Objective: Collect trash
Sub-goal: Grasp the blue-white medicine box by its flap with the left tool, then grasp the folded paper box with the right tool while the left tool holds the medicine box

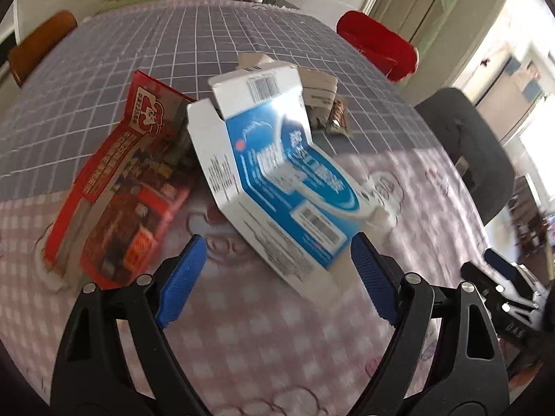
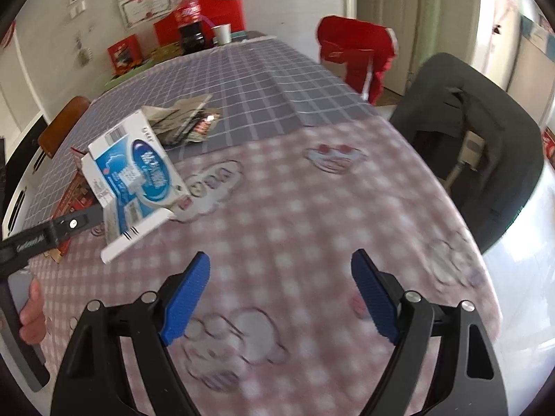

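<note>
While both tongs gape wide and empty, cartons wait on the table.

Left gripper (image 1: 277, 270) hovers just short of the blue-and-white carton (image 1: 277, 173), touching nothing; a red carton (image 1: 118, 187) lies beside it, crumpled wrappers (image 1: 322, 104) behind. Right gripper (image 2: 281, 287) hangs over bare pink checked tablecloth (image 2: 312, 215).

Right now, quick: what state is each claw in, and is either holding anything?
Left claw: open, holding nothing; the blue and white box lies just ahead.
Right claw: open, empty, over the tablecloth.
</note>
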`<state>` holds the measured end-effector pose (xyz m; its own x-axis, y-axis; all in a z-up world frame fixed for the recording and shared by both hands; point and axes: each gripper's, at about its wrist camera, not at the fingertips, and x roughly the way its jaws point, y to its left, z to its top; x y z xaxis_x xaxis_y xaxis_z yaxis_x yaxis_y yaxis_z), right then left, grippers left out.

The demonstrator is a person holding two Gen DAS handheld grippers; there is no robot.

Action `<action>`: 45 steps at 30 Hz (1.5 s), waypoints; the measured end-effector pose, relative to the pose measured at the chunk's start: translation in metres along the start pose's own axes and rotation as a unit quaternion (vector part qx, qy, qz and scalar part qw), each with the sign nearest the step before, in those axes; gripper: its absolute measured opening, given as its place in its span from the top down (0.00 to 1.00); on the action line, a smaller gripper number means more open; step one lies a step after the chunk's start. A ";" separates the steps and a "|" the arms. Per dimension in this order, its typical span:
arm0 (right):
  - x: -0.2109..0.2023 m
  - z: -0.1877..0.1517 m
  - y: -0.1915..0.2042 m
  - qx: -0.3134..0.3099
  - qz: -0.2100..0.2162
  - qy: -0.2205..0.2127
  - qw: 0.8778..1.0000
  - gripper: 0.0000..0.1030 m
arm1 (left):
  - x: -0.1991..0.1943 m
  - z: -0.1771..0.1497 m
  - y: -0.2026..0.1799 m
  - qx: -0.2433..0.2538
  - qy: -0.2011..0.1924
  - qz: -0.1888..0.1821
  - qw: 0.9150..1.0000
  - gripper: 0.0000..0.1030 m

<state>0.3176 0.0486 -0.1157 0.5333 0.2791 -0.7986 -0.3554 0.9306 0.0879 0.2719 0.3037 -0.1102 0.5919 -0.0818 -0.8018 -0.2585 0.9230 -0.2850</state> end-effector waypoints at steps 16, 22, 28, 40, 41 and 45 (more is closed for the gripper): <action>0.052 0.048 0.044 -0.049 0.012 0.020 0.999 0.20 | 0.044 0.049 0.021 0.012 -0.029 0.031 0.999 0.63; 0.059 0.053 0.042 -0.045 0.011 0.031 0.998 0.20 | 0.020 0.053 0.025 -0.010 -0.065 0.002 0.998 0.91; 0.054 0.080 0.040 -0.028 0.040 0.017 0.999 0.20 | -0.035 0.057 0.025 -0.016 -0.144 0.048 0.988 0.97; 0.101 0.180 0.095 -0.051 0.141 0.039 0.988 0.33 | -0.081 0.098 0.067 -0.035 -0.200 0.153 0.967 0.97; 0.111 0.188 0.098 -0.048 0.151 0.048 0.986 0.34 | -0.081 0.101 0.071 -0.034 -0.200 0.158 0.966 0.97; 0.161 0.213 0.100 -0.003 0.174 0.101 0.980 0.40 | -0.078 0.118 0.087 -0.042 -0.199 0.180 0.962 0.97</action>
<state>0.5310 0.2372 -0.1086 0.2161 0.5252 -0.8231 -0.4936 0.7861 0.3720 0.2932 0.4352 -0.0101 0.6930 0.4040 -0.5971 -0.5527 0.8295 -0.0802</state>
